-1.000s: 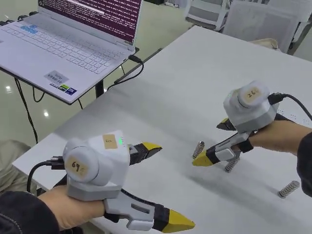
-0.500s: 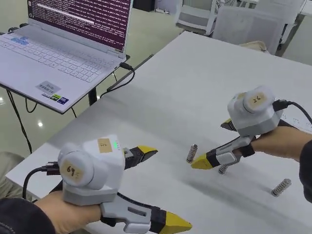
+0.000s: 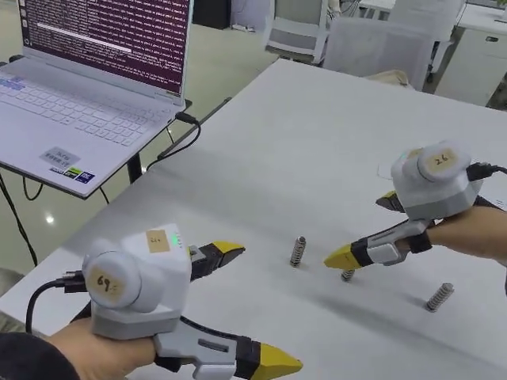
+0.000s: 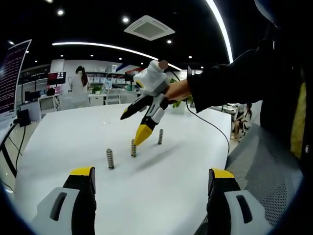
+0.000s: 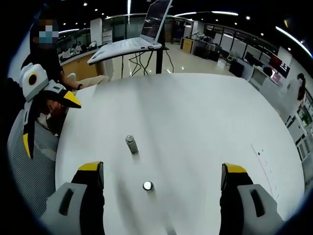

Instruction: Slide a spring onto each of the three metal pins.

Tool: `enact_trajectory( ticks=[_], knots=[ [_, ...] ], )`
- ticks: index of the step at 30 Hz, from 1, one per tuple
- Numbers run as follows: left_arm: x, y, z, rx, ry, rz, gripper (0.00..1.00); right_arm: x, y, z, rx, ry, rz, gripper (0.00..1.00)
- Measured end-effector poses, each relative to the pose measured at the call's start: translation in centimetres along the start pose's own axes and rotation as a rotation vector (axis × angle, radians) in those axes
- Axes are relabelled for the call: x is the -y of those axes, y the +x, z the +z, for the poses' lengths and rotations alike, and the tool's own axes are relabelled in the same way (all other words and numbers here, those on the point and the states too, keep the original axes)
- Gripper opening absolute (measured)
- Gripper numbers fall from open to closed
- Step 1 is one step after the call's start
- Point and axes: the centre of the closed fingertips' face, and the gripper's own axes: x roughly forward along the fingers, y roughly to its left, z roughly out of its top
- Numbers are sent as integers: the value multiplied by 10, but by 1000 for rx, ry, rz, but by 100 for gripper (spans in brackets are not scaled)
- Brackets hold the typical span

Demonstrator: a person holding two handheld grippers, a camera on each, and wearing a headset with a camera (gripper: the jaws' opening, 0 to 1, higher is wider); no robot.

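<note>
Both yellow-tipped grey tongs are held with jaws wide apart and empty: the left gripper (image 3: pixel 257 309) at the head view's lower left, the right gripper (image 3: pixel 363 229) at centre right. Three small coiled metal springs (image 3: pixel 298 251) are seen upright on the white table (image 3: pixel 317 119), the middle one just beside the right gripper's lower tip.

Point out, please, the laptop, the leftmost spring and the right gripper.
laptop (image 3: pixel 79 119): head view, on its keyboard.
leftmost spring (image 3: pixel 298 252): head view, on its middle coils.
right gripper (image 3: pixel 362 228): head view, midway between its fingertips.
</note>
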Motion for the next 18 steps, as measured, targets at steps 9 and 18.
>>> enact_trajectory(
  ticks=[9,18],
  knots=[
    [2,0,5,0,4,-5,93,13,-27,-13,40,70,-64,99],
    [3,0,9,5,8,-12,93,20,-55,-30,73,133,-121,98]
  ],
)
